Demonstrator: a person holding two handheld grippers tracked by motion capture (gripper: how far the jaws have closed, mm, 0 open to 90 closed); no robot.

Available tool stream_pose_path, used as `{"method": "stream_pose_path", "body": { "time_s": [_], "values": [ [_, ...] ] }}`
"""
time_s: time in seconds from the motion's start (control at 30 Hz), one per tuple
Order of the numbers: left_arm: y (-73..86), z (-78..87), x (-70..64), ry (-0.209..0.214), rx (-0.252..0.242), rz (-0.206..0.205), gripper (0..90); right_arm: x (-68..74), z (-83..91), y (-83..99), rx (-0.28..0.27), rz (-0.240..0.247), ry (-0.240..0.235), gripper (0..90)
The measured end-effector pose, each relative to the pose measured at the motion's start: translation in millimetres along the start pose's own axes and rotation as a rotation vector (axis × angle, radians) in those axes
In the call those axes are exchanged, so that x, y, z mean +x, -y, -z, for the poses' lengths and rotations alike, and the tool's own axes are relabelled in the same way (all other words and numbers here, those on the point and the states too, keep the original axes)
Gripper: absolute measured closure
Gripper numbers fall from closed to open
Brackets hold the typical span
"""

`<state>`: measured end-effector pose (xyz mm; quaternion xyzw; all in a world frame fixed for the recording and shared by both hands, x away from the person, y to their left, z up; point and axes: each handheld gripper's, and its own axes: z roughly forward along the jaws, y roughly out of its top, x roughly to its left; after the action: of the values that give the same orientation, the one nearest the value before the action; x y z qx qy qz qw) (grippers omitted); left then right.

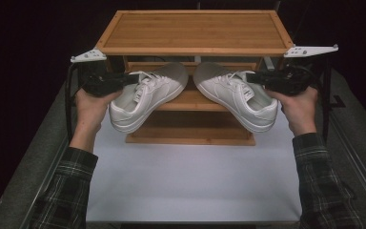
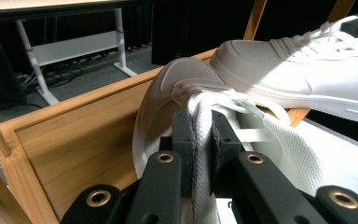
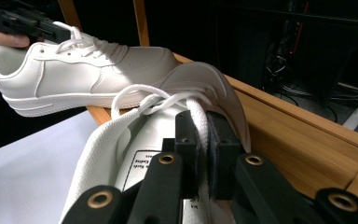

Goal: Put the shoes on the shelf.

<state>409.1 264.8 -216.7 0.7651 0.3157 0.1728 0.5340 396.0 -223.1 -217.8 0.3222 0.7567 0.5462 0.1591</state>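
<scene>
Left gripper [image 2: 200, 154] clamps left sneaker's [image 1: 145, 95] tongue; right gripper [image 3: 203, 154] clamps right sneaker's [image 1: 238, 95]. Toes already over middle shelf [image 1: 190, 101]. Slide both in level, then release.

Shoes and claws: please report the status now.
Left claw shut on left shoe tongue. Right claw shut on right shoe tongue. Toes at rack middle shelf. Nothing blocking.
</scene>
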Motion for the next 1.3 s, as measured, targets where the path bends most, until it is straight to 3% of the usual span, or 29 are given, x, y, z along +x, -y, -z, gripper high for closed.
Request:
{"method": "stream_pose_path", "body": {
  "time_s": [0.17,0.23,0.27,0.3,0.43,0.5,0.6,0.63,0.77,0.87,0.97,1.1,1.23,1.3],
  "values": [
    [-0.1,-0.5,-1.8,-0.021,0.008,-0.004,78.8,1.2,-0.7,0.1,0.011,0.014,0.018,81.6],
    [0.1,0.3,-0.9,-0.016,0.000,0.009,74.1,1.7,-0.9,0.2,0.014,0.014,0.014,79.2],
    [1.0,2.5,2.2,0.001,-0.033,0.037,74.1,1.7,-0.9,0.2,0.014,0.014,0.014,79.2],
    [1.4,3.7,4.6,0.021,-0.047,0.059,72.8,1.6,-0.6,0.5,0.008,0.010,0.008,76.1],
    [1.6,5.8,6.2,0.006,-0.047,0.056,61.9,0.7,2.7,-1.5,-0.027,-0.011,0.008,67.8],
    [1.1,8.8,6.7,-0.002,-0.055,0.053,59.5,0.4,4.0,-2.0,-0.029,-0.013,0.011,66.4],
    [0.0,15.0,7.3,0.003,-0.074,0.061,50.5,-1.5,9.2,-1.4,-0.033,-0.035,0.017,55.5],
    [-0.2,16.2,7.2,0.006,-0.074,0.060,50.5,-1.5,9.2,-1.4,-0.033,-0.035,0.017,55.5],
    [-1.6,25.8,2.6,-0.003,-0.064,0.044,36.3,-0.1,21.1,-2.3,-0.044,-0.059,0.017,39.6],
    [-0.9,33.3,-4.7,-0.021,-0.019,0.004,30.3,4.9,27.6,-2.3,-0.027,-0.050,0.030,33.3],
    [-0.8,37.2,-7.8,-0.024,-0.010,-0.009,27.4,10.2,32.1,-2.4,-0.025,-0.047,0.040,29.8],
    [-1.5,51.6,-14.4,-0.019,-0.034,-0.027,23.3,17.2,40.7,-3.1,-0.043,-0.041,0.039,27.6],
    [4.1,66.2,-20.4,-0.034,-0.029,-0.038,18.2,24.7,49.4,-0.7,-0.022,-0.036,0.054,20.6],
    [8.5,73.0,-21.7,-0.034,-0.032,-0.040,16.4,27.0,55.5,2.8,-0.037,-0.038,0.058,19.9]
  ]
}}
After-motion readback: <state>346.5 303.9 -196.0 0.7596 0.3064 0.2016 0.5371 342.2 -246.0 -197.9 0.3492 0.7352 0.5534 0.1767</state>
